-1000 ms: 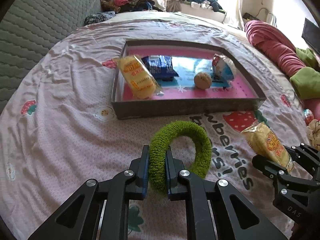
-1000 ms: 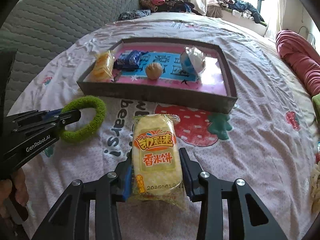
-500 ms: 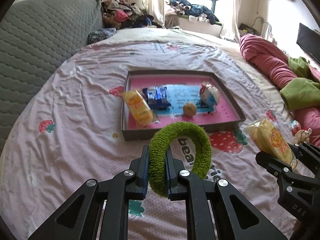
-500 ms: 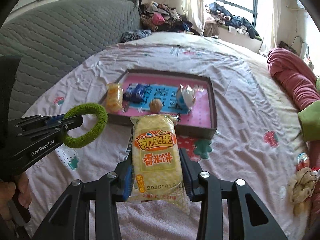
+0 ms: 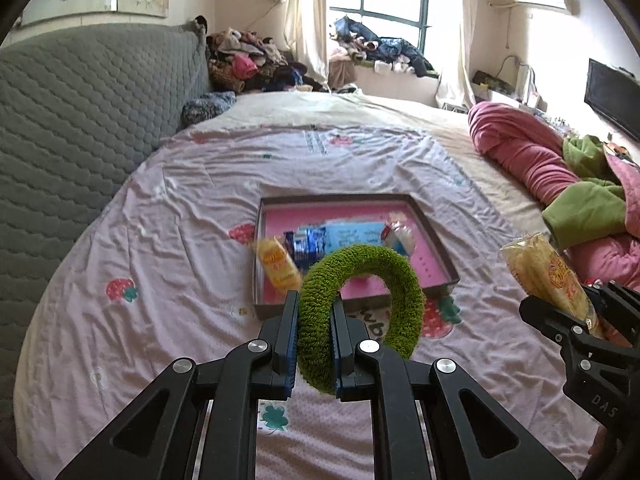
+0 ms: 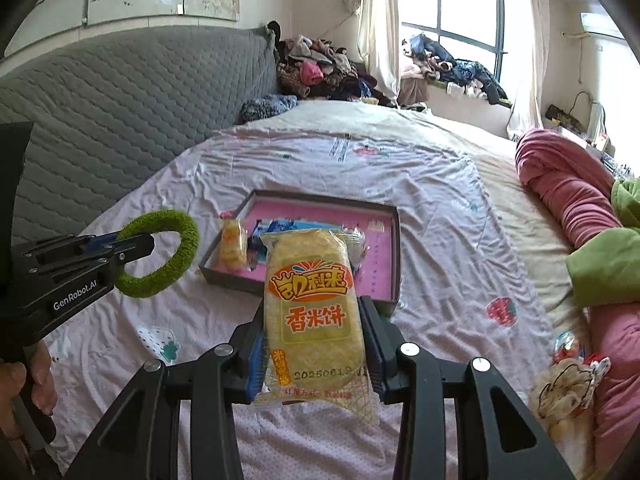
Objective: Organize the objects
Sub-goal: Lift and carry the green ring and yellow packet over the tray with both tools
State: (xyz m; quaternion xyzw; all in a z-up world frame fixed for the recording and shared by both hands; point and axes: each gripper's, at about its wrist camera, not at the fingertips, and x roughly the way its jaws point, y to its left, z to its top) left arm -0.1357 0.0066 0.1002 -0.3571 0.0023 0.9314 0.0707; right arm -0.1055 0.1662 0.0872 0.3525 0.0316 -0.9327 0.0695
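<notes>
Both grippers have risen and drawn back from the bed over the last second: the box (image 5: 436,248), which filled the middle of each view a second ago, now sits small in the centre, with far more of the room showing above it. In the left wrist view the left gripper (image 5: 314,344) has its jaws pinching one side of the green fuzzy ring (image 5: 396,280), which hangs in the air in front of the box. In the right wrist view the right gripper (image 6: 314,344) has its jaws pressed on the sides of the yellow rice cracker packet (image 6: 312,308), held upright at lower centre. The box already holds another yellow packet (image 6: 232,246), a blue wrapper (image 5: 308,242) and more. Judging from this, both items are lifted clear and ready to be carried forward and dropped into the box; neither is placed yet.
</notes>
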